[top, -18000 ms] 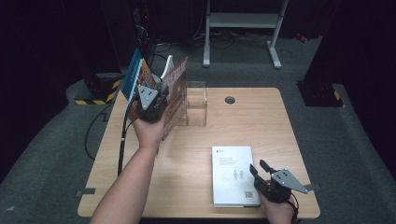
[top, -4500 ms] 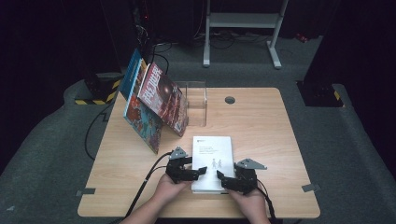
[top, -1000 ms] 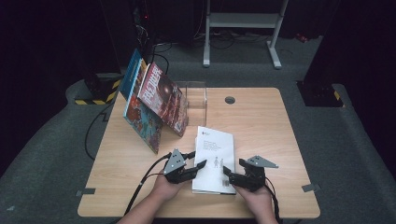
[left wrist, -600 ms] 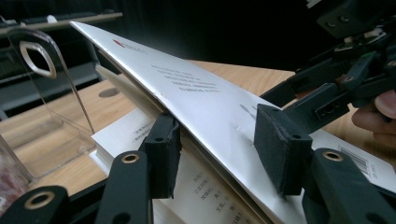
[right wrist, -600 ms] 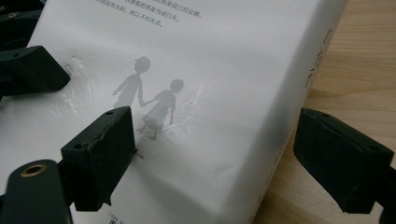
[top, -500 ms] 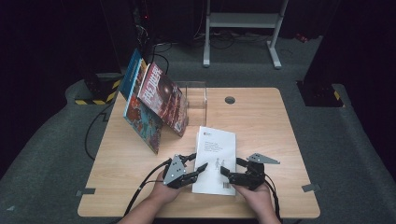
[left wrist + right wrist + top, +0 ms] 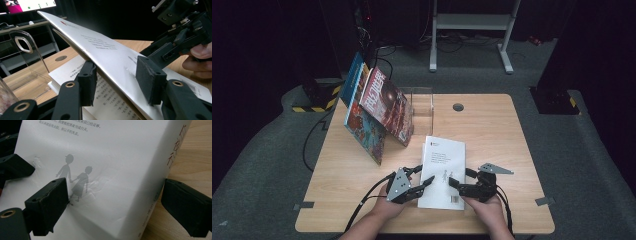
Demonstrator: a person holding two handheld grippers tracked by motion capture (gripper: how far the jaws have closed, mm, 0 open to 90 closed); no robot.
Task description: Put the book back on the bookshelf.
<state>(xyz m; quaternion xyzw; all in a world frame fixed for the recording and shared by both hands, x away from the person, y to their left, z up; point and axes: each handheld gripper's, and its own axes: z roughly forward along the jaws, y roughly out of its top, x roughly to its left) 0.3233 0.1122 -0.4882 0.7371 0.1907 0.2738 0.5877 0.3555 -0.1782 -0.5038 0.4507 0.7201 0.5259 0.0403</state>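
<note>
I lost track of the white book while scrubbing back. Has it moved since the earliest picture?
Yes. The white book has shifted left from the table's right front part to its middle front, closer to the clear stand, and its cover is now lifted.

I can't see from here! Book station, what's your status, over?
Left gripper clamped on white book, cover lifted. Right gripper jaws just opened, straddling the spine edge, not gripping. Nothing in the way; leaning books stand apart.

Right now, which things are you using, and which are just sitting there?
Using: white book, its cover lifted between left gripper jaws; right gripper astride its spine.
Just sitting: two colourful books, clear stand, table.
</note>
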